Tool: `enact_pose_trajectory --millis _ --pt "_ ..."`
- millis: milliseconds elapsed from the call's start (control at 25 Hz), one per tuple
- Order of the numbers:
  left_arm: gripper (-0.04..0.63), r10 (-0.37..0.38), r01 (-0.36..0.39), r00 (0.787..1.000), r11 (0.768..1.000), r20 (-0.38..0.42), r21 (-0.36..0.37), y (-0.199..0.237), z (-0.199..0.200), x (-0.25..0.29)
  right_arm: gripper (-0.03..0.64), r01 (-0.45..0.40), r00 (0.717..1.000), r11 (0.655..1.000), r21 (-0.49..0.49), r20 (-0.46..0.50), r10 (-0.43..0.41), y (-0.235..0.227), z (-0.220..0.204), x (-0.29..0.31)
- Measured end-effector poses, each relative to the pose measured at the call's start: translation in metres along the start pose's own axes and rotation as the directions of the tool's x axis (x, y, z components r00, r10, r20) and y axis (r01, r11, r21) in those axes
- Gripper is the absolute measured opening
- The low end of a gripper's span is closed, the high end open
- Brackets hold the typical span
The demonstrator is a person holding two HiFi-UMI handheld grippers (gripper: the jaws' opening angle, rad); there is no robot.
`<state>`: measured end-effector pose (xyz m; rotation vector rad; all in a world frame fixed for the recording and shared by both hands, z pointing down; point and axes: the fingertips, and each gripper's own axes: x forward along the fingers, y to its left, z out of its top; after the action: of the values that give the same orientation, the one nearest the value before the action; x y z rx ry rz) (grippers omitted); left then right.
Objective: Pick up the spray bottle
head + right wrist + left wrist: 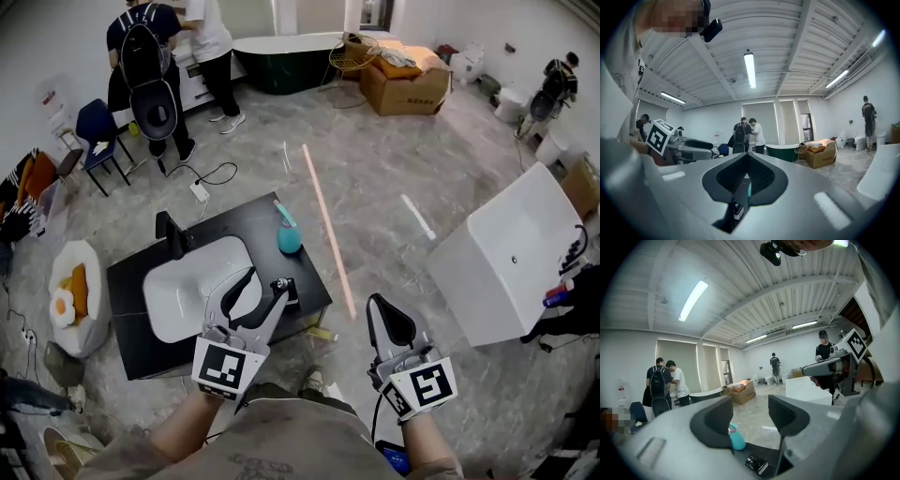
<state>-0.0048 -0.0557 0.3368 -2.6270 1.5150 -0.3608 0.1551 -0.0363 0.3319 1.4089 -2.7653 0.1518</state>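
One spray bottle (289, 235) on one black desk (131, 328), centre frame. One white basin (183, 292), one faucet (172, 234). Two claws at the bottom: left claw (263, 281), right claw (382, 307). Two people (141, 47) upper left, one cardboard box (405, 86) up top.

We wear a khaki-beige tee (281, 441) w/ faint dark print on the chest. Left gripper (265, 281) & right gripper (382, 307) match: pale grey-white plastic bodies, curved black jaw parts. Each has a white cube w/ black square markers: left cube (225, 367), right cube (427, 386). Right gripper view shows ribbed black pads (761, 176). The left's fingers (717, 420) look smooth, matte black. Thin dark cable (374, 424) by the right unit. Small black cam (770, 251) on our head.
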Motion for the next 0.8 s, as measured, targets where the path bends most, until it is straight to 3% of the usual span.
enact_pose_trajectory --millis 440,800 --pt "0.219 0.043 -0.043 0.998 0.999 -0.038 -0.019 0.010 -0.012 0.016 0.029 -0.037 0.999 0.999 0.007 0.005 0.037 -0.015 -0.002 0.026" --pt "0.219 -0.027 0.026 0.999 1.000 -0.036 -0.010 0.038 -0.015 0.012 0.029 0.022 1.000 1.000 0.011 -0.015 -0.021 0.002 -0.005 0.046"
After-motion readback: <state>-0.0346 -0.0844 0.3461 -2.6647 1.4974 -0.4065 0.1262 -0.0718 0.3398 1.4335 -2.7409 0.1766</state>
